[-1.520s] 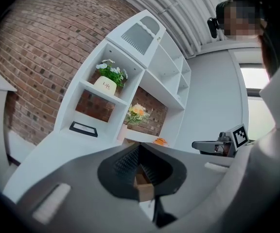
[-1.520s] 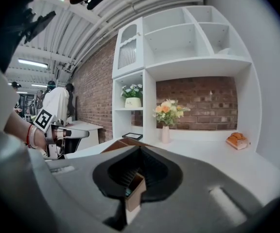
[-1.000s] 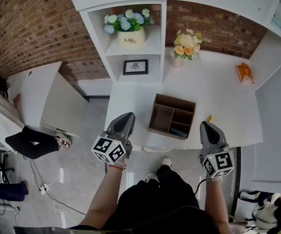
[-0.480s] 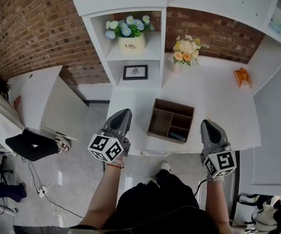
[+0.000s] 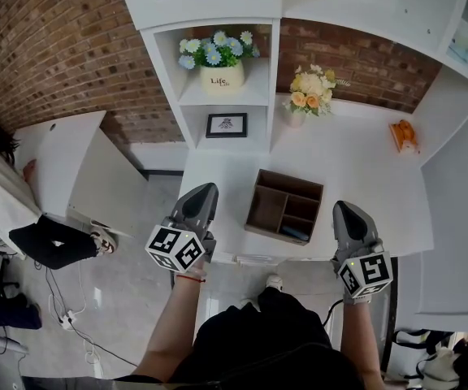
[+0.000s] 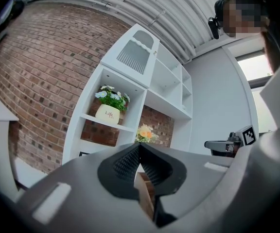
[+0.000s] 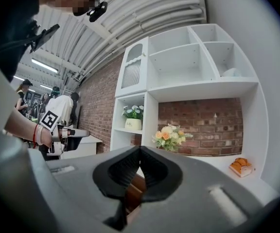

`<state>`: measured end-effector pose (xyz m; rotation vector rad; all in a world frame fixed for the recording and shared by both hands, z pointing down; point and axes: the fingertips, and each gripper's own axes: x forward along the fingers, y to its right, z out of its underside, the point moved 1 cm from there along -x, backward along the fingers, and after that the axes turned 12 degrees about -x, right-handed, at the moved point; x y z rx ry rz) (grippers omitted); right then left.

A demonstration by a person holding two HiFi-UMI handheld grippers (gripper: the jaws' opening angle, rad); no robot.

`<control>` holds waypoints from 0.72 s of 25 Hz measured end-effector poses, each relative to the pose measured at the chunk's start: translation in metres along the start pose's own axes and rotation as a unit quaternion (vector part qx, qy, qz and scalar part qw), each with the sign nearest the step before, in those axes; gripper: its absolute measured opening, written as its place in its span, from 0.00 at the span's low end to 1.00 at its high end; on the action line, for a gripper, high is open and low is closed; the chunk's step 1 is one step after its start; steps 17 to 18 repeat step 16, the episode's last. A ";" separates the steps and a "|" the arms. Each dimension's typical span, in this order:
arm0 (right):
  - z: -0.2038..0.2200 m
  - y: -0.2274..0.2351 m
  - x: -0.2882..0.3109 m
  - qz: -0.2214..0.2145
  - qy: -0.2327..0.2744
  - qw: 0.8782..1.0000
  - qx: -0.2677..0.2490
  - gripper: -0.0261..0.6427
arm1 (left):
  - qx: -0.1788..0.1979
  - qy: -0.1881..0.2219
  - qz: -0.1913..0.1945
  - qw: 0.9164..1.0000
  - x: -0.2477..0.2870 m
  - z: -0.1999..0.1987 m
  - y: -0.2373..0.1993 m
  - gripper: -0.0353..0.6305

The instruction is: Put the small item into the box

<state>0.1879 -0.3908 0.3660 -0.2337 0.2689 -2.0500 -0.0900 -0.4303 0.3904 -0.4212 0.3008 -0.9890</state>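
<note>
The white table (image 5: 356, 161) fills the middle of the head view, backed by a white shelf unit (image 5: 276, 63) against a brick wall. The brown wooden box (image 5: 289, 177), split into open compartments, sits near the table's front edge, between the two tools and a little beyond their tips.

The left hand-held gripper (image 5: 207, 188) hovers at the front edge, just left of the box. Its own view shows the jaws closed tip to tip with nothing between them, the box's wood showing past them. The right hand-held gripper (image 5: 341, 206) hangs just right of the box, and its jaws are likewise pressed together and empty.

No loose small item shows close to the box. A dark object (image 5: 295, 232) already lies in the box's near-right compartment. The only free candidate is an orange object (image 5: 403, 134) at the far right of the table, well apart from the box.

If that orange object is the thing to be moved, it lies ahead and to the right of the right hand-held gripper, which is clearly the nearer one; the box stands between it and the left. Its long axis seems to run front to back with a slight slant, so the jaws would need to open and close across its short side.
</note>
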 end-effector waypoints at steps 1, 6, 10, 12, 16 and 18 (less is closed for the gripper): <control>-0.001 0.000 0.001 -0.001 0.002 1.000 -0.001 0.04 | 0.002 0.000 -0.001 1.000 0.000 0.000 0.000 0.06; -0.004 0.000 0.005 -0.008 0.006 1.000 -0.003 0.04 | 0.005 0.001 -0.006 1.000 0.002 -0.002 -0.003 0.06; -0.005 0.001 0.008 -0.011 0.007 1.000 -0.005 0.04 | 0.004 0.002 -0.005 1.000 0.004 -0.001 -0.003 0.06; -0.005 0.000 0.010 -0.012 0.008 1.000 -0.006 0.04 | 0.004 0.002 -0.005 1.000 0.004 0.000 -0.004 0.06; -0.004 0.000 0.012 -0.016 0.011 1.000 -0.005 0.04 | 0.003 0.003 -0.007 1.000 0.005 0.000 -0.006 0.06; -0.004 0.000 0.012 -0.016 0.011 1.000 -0.005 0.04 | 0.003 0.003 -0.007 1.000 0.005 0.000 -0.006 0.06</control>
